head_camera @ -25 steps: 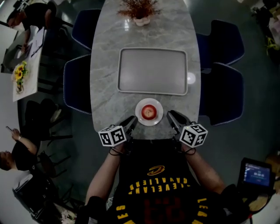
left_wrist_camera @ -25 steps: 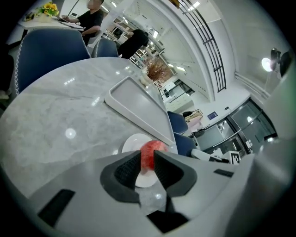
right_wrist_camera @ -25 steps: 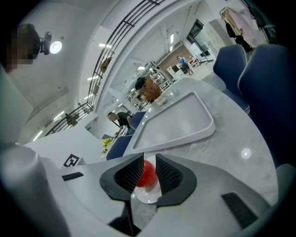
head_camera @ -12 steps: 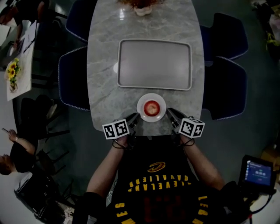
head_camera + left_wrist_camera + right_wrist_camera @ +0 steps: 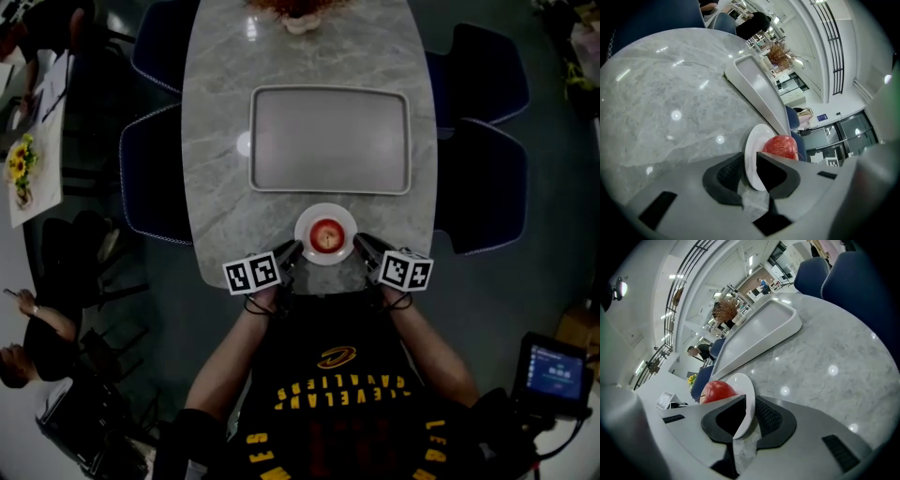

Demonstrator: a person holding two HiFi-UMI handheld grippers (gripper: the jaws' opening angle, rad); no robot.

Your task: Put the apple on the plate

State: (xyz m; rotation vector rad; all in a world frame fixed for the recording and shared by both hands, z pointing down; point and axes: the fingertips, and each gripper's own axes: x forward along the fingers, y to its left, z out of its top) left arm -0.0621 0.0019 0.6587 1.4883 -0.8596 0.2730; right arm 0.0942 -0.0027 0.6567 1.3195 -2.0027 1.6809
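Both grippers have drawn in toward the plate (image 5: 325, 212) since a second ago, and the head camera has tipped down, so the dried plant (image 5: 298, 11) beyond the plate is now half cut off at the top edge. The apple (image 5: 325, 234) hasn't budged: it sits red and upright in the middle of the plate, at the near end of the table (image 5: 220, 187).

From overhead, the left gripper (image 5: 292, 249) is tucked just beside the plate's left rim and the right gripper (image 5: 358, 242) just beside its right rim. Past the plate lies the grey tray (image 5: 328, 141). What this view won't give you is the jaws.

Over to the left gripper view: the left gripper (image 5: 750, 164) has its jaws a narrow slot apart, holding nothing, with the plate (image 5: 751, 152) edge-on in the slot and the apple (image 5: 780, 146) peeking over the right jaw. Whether rim and jaw touch, I can't tell.

Right gripper view, mirror picture: the right gripper (image 5: 747, 411) has a slim gap too, nothing gripped, with the plate (image 5: 742, 385) showing through and the apple (image 5: 717, 391) behind the left jaw. The tray (image 5: 759, 333) stretches away beyond the plate.
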